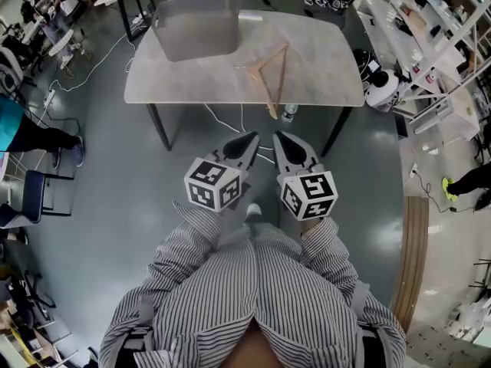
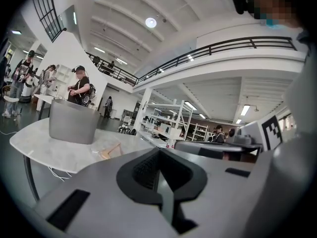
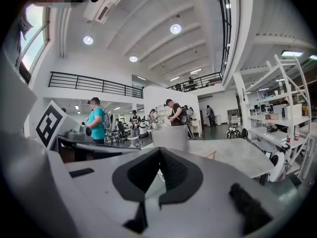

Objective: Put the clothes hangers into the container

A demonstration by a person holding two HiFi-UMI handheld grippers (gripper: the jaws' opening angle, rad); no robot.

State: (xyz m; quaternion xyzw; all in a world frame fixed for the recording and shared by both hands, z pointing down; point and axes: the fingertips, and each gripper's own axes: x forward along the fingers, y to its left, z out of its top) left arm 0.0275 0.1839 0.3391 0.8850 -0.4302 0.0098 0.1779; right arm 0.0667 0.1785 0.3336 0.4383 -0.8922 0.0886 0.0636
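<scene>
A few wooden clothes hangers [image 1: 269,72] lie in a loose pile on the pale table [image 1: 192,79], near its front edge. The grey container [image 1: 193,26] stands at the table's far left corner. Both grippers hover side by side above the floor, short of the table and pointing at it. My left gripper [image 1: 252,139] is shut and holds nothing, and so is my right gripper [image 1: 279,139]. The left gripper view shows the shut left gripper [image 2: 158,154], the container [image 2: 73,121] and a hanger [image 2: 111,150] beyond. Past the right gripper [image 3: 159,155] the right gripper view shows the container [image 3: 170,137] and a hanger [image 3: 211,155].
A bottle [image 1: 288,113] and white cables [image 1: 230,121] lie on the floor under the table's front edge. Dark chairs [image 1: 34,194] stand at the left and white shelving [image 1: 430,44] at the right. Other people work at tables [image 2: 74,88] beyond.
</scene>
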